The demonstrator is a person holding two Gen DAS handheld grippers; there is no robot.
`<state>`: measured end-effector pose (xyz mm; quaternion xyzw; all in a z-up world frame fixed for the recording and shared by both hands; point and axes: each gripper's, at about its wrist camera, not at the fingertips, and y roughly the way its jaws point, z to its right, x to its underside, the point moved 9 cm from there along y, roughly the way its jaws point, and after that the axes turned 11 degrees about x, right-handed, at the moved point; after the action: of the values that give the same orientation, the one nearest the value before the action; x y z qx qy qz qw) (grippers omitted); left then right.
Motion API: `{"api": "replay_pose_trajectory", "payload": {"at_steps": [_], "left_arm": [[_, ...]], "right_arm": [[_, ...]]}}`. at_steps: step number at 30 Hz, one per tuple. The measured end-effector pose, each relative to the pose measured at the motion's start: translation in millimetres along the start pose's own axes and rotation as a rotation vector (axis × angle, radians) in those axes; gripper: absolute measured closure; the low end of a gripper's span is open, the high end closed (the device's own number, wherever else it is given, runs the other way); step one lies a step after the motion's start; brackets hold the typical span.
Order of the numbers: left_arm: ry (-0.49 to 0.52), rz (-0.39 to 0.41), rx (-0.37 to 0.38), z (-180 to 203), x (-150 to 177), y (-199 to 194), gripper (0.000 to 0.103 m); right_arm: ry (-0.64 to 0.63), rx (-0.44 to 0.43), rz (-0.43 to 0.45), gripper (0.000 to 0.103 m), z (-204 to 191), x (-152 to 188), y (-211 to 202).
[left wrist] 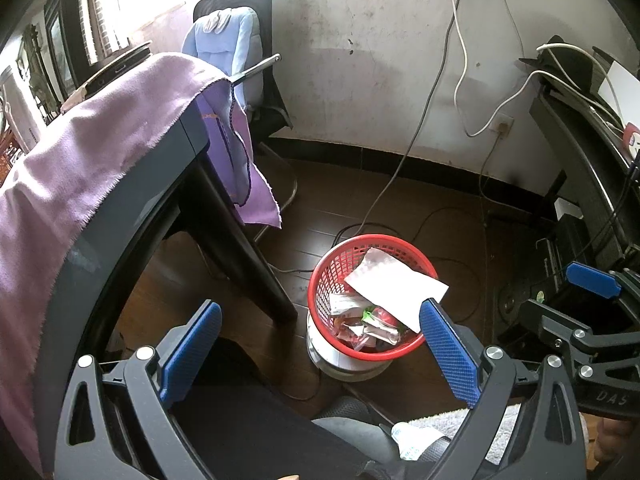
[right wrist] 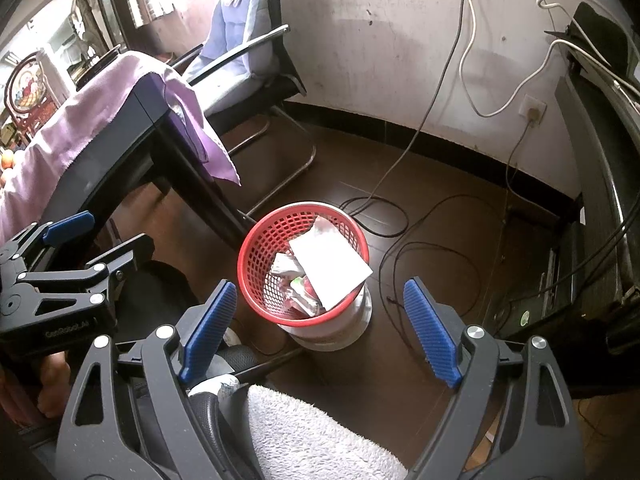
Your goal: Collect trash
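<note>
Hovering with jaws wide and empty above the red mesh wastebasket (right wrist: 303,264), the right gripper (right wrist: 320,328) and left gripper (left wrist: 320,350) seem between pickups; wrappers and white paper (right wrist: 328,268) already lie inside, so next comes finding more trash.

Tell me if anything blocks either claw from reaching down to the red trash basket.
Nothing visible does. The left claw and right claw are both open and empty, with only bare floor showing between them and the red trash basket. The table leg stands off to its left.
</note>
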<state>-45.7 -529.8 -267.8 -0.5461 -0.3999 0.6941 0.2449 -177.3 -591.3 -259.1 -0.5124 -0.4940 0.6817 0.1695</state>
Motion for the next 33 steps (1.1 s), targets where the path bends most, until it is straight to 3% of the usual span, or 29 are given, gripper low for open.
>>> {"api": "replay_pose_trajectory", "payload": {"at_steps": [33], "left_arm": [[0.005,-0.008,-0.011,-1.9,2.0,4.2,0.006]], "right_arm": [[0.003,0.000,-0.008,0.020,0.9,3.4,0.9]]}}
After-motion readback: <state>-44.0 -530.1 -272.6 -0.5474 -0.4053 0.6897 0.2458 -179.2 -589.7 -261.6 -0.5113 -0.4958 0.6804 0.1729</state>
